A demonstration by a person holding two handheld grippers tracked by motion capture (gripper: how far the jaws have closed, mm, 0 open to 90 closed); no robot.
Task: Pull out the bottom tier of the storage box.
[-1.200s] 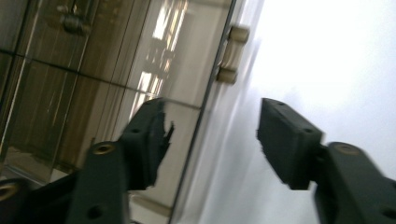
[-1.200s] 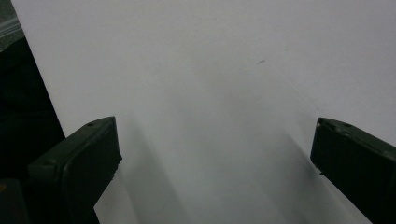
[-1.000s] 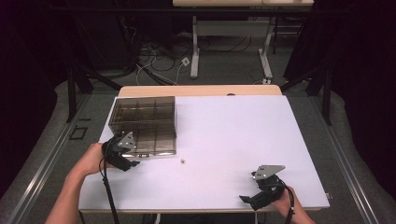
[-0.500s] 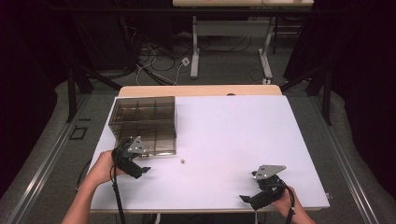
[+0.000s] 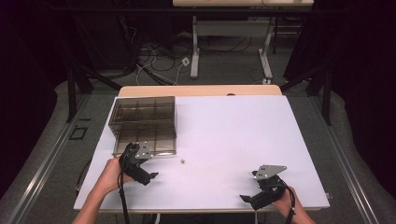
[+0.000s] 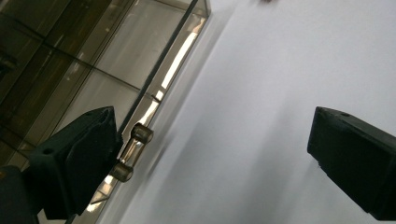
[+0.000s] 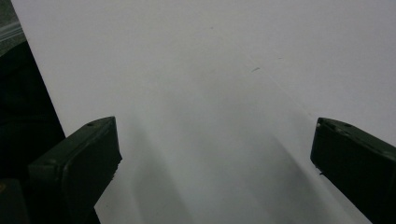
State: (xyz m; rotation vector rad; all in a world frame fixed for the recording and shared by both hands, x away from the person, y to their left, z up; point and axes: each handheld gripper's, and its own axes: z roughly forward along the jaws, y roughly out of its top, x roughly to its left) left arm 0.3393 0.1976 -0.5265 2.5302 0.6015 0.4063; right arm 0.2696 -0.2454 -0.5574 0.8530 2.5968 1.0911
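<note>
- Jaws of the left gripper (image 6: 210, 158) stand wide apart in the left gripper view, having just been opening, with bare white tabletop and nothing else between the pads.
- Beside the left-hand jaw in that view, at lower left of the frame, sits a small clear latch or handle (image 6: 132, 151) with two dark round ends, fixed to the near edge of the smoky plastic compartment box (image 6: 93, 60); the jaw is close to it, and contact cannot be told.
- Seen from the high view, the left gripper (image 5: 137, 165) lies at lower left of the frame, just in front of the box's (image 5: 144, 122) near wall, the person's hand behind it.
- A tiny pale object (image 5: 183, 161) rests on the table (image 5: 243, 135) just right of the box's near corner, too small to identify.
- Jaws of the right gripper (image 7: 212, 163) are equally wide apart, over empty white surface, holding nothing; in the high view this gripper (image 5: 261, 191) rests at lower right, well apart from the box.
- Judged from this, the step in hand is an approach to the box's front latch, not yet a grip.
- Next, the left jaws would likely need to shift toward the box until the latch sits between the pads, then close gently on it.
</note>
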